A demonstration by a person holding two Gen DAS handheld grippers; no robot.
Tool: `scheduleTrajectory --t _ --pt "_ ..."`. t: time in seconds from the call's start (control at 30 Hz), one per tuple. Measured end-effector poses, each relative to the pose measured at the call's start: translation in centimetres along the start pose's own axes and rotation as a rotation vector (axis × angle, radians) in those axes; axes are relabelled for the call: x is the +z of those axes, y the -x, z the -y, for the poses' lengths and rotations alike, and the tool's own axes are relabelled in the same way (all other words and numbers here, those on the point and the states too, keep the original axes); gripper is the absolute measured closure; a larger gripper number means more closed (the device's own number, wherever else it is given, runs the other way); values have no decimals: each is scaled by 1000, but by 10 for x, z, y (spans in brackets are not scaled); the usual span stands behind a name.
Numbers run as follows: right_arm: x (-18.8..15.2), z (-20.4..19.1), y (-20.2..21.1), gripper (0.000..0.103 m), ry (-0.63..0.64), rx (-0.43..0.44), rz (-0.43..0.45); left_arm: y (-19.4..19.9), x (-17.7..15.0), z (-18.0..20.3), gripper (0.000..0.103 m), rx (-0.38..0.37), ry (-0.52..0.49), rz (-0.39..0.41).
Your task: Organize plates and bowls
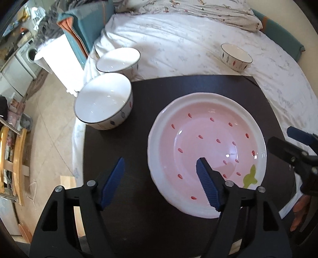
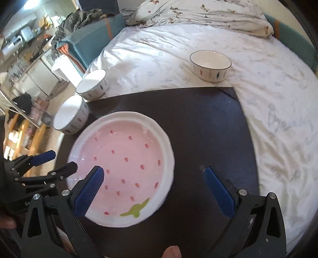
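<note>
A pink strawberry-pattern plate [image 1: 206, 150] with a white rim lies on a dark board [image 1: 159, 95]; it also shows in the right wrist view [image 2: 123, 164]. My left gripper [image 1: 161, 166] is open, its jaws astride the plate's left rim. My right gripper [image 2: 153, 176] is open, its jaws astride the plate's right rim. A white bowl [image 1: 103, 101] stands at the board's left corner, a second bowl [image 1: 118, 60] behind it on the bed. A third bowl [image 1: 235, 56] stands far right on the bed. The same bowls show in the right wrist view [image 2: 70, 115] [image 2: 92, 84] [image 2: 210, 65].
The dark board [image 2: 198, 119] lies on a bed with a white sheet [image 2: 268, 119]. A patterned quilt [image 2: 198, 13] is bunched at the back. The floor and wooden furniture [image 1: 14, 162] are to the left, below the bed edge.
</note>
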State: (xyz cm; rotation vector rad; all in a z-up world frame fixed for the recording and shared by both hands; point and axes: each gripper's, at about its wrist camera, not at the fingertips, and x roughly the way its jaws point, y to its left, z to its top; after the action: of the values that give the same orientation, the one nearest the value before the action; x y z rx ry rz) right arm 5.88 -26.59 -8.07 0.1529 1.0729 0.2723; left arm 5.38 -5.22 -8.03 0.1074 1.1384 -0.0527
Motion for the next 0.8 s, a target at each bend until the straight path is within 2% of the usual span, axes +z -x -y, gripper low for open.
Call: scheduleTrajectory --t 0.1,0.23,0.3,0.5,0.57,0.73,0.8 --pt "-4 0 11 0 -39 -5 34 15 1 -4 31 2 9 50" --pt "-16 3 29 0 -107 -1 67 46 0 -10 31 -8 16 200" --pt "-21 3 39 0 -123 -18 84 57 1 -10 31 1 15 227" --pt "-21 -2 76 0 -134 -42 140 67 5 -9 31 -49 55 237" --pt "-16 0 87 0 -142 -37 160 64 8 -5 31 -61 50 213" --pt "-4 11 96 0 -163 -40 195 59 13 -3 31 -56 73 195" --pt "2 16 92 0 -171 -35 183 55 18 -5 31 -43 90 170"
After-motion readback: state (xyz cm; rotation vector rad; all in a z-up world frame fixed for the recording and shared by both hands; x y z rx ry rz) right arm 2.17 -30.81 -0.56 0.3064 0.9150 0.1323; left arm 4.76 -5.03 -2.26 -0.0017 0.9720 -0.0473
